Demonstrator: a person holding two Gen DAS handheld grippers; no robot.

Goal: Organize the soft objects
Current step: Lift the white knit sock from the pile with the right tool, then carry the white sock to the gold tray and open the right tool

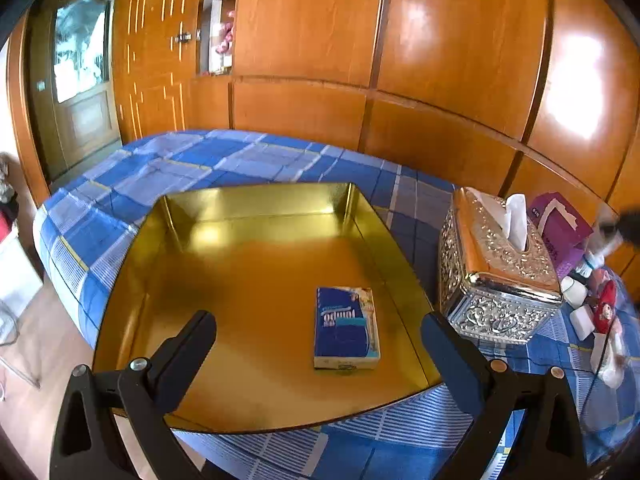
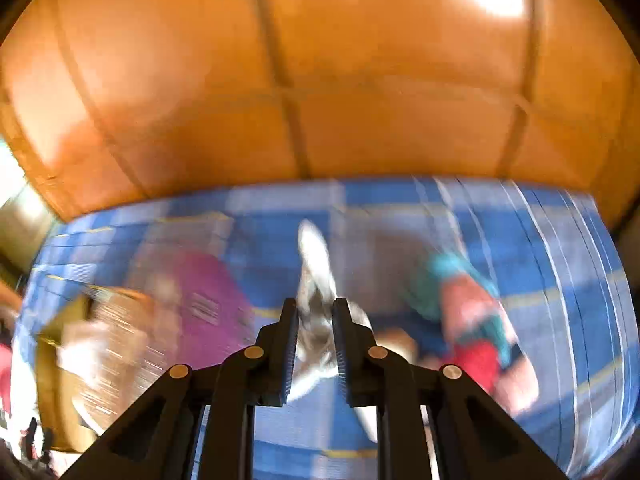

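A shallow gold tin tray [image 1: 256, 204] sits on the blue checked tablecloth. A blue tissue pack [image 1: 346, 326] lies flat in its near right part. My left gripper [image 1: 320, 344] is open and empty, its jaws wide apart above the tray's near edge. In the blurred right wrist view my right gripper [image 2: 315, 320] is shut on a white and grey soft item [image 2: 316, 276], held above the cloth. A soft toy in teal, pink and red [image 2: 468, 312] lies to its right. The right gripper shows as a dark blur at the left wrist view's far right [image 1: 628, 228].
An ornate silver tissue box [image 1: 496, 276] stands right of the tray, a purple tissue box [image 1: 560, 228] behind it. Small white bottles and a red toy [image 1: 604, 304] crowd the right table edge. Wooden wall panels stand close behind the table. A door is at far left.
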